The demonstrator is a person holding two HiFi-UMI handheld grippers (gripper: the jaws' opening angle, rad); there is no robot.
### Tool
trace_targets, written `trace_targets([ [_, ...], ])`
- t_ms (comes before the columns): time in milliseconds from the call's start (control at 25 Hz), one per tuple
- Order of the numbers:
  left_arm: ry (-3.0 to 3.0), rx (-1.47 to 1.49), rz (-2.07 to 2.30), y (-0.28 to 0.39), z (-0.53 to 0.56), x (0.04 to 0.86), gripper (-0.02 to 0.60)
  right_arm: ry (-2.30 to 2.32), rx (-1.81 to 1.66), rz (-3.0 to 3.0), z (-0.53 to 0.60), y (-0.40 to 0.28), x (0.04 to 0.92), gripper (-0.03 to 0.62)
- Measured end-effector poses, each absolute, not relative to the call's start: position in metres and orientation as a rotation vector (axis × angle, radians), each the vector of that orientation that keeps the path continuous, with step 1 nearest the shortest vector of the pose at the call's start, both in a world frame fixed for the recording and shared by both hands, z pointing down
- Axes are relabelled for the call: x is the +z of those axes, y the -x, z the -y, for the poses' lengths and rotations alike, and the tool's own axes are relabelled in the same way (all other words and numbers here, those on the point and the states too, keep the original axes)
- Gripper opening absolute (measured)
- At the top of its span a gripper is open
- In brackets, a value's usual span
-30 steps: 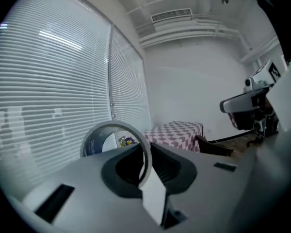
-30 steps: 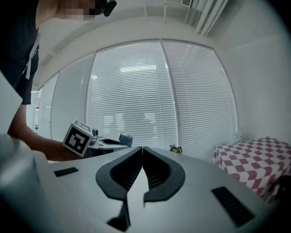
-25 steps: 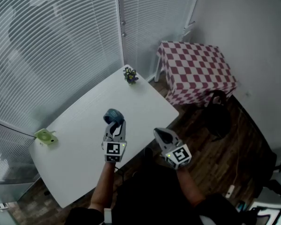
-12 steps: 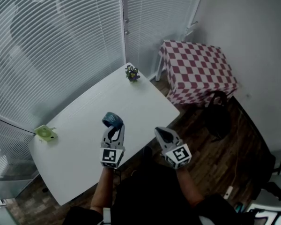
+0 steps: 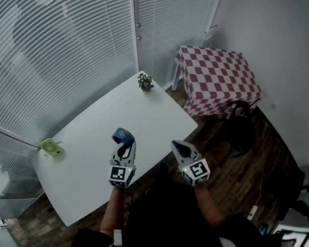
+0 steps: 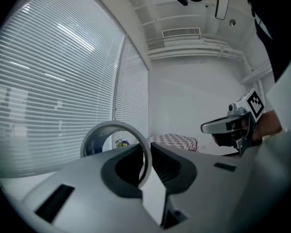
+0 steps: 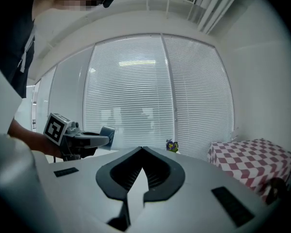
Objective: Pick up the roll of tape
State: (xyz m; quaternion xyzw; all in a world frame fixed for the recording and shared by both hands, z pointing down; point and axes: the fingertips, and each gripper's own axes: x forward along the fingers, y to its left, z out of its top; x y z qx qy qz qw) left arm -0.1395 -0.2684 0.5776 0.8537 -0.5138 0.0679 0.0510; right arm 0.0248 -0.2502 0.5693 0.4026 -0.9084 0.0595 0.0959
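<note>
The roll of tape (image 5: 123,136) is blue-grey, the table (image 5: 154,118) white, the cloth (image 5: 216,78) red-and-white checked.

A plant (image 5: 144,82) stands at the counter's (image 5: 82,156) far corner, and a small object (image 5: 51,147), perhaps a toy, at its left corner. The left tongs (image 5: 124,144) hold the tape (image 5: 123,136) above its middle. The right tongs (image 5: 178,148) hang to their right, past its edge.

The white table (image 5: 87,153) in front of me carries only two small things. A little potted plant (image 5: 144,82) with purple flowers stands at its far corner, close to the edge. A light-green object (image 5: 51,147) lies at its left corner, well apart from the plant.
</note>
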Motion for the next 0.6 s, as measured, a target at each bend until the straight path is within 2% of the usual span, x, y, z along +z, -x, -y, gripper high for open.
trace_targets([
  [600,-2.614,0.256,1.565,0.142,0.256,0.581,0.046,-1.175,0.133,2.664,0.241,-0.031,0.575,0.008],
])
